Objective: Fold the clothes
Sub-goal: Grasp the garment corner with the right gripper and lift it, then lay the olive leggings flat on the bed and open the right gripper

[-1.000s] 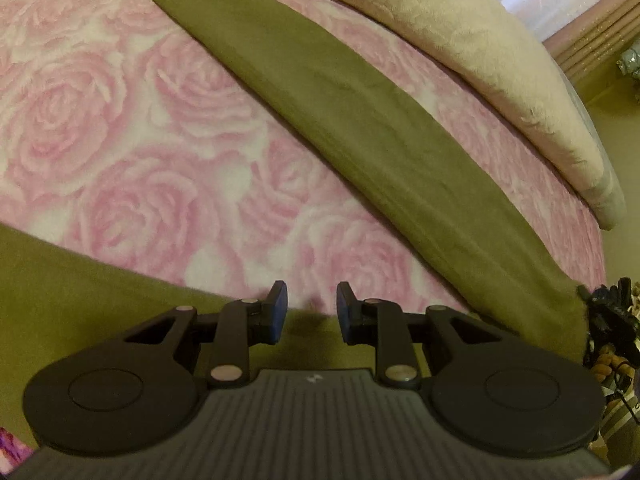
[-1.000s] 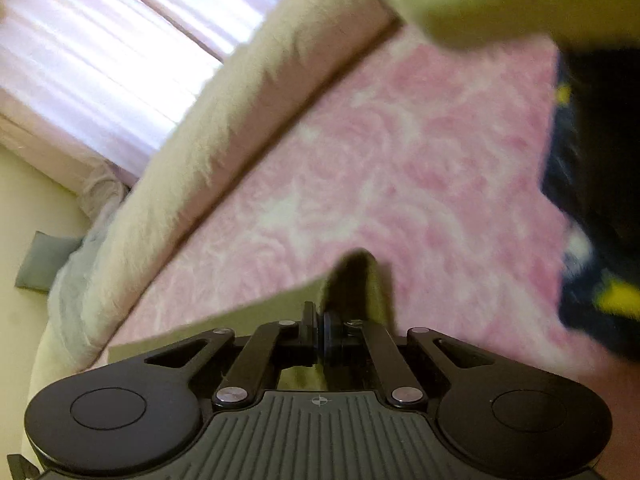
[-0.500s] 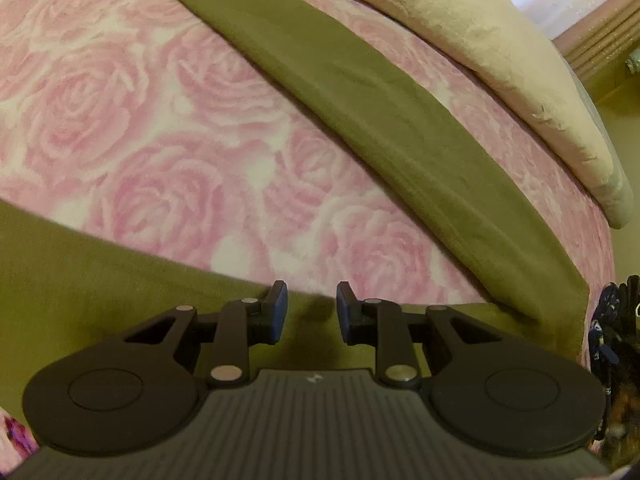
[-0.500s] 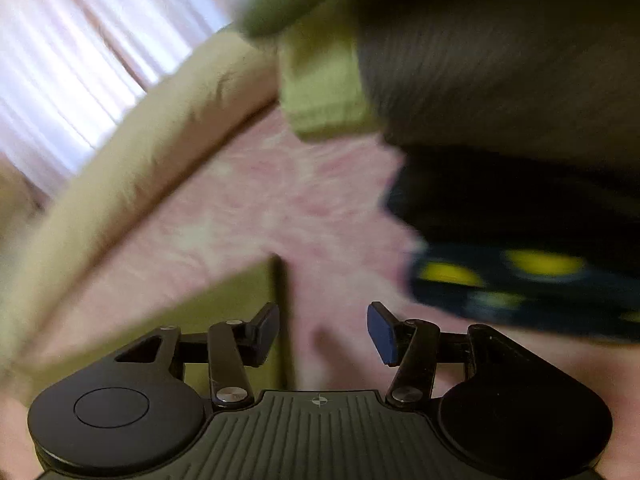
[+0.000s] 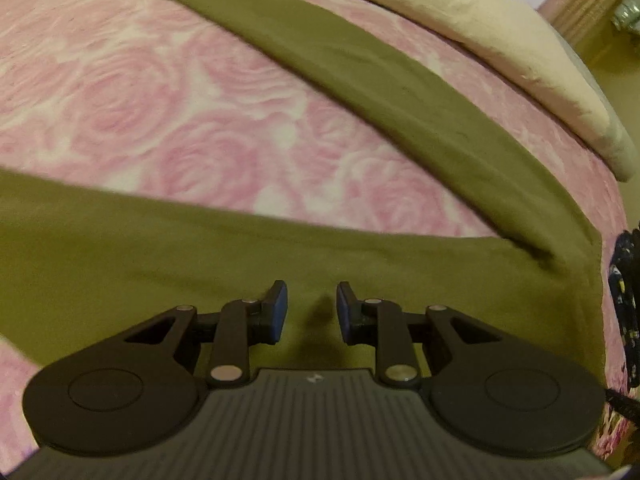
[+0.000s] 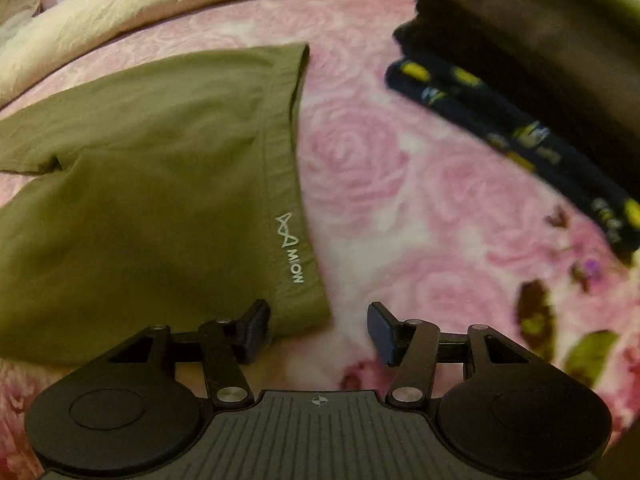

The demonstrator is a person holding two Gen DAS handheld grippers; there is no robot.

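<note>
Olive trousers laid flat, both grippers empty, fold not yet started.

Your left gripper (image 5: 308,308) hovers over the olive trousers (image 5: 200,248), jaws narrowly parted, gripping nothing. Your right gripper (image 6: 318,328) stands wide by the waistband corner (image 6: 304,304) at lower centre, empty. Trousers sprawl across the pink rose blanket (image 6: 380,184), legs splayed to upper left. Next move likely: pinch waistband and one leg, bring the legs together.

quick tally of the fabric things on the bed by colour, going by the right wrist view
olive green trousers: 1
dark navy garment with yellow print: 1
dark brown folded garment: 1
cream blanket along the far edge: 1
pink rose bedspread underneath: 1
total: 5
</note>
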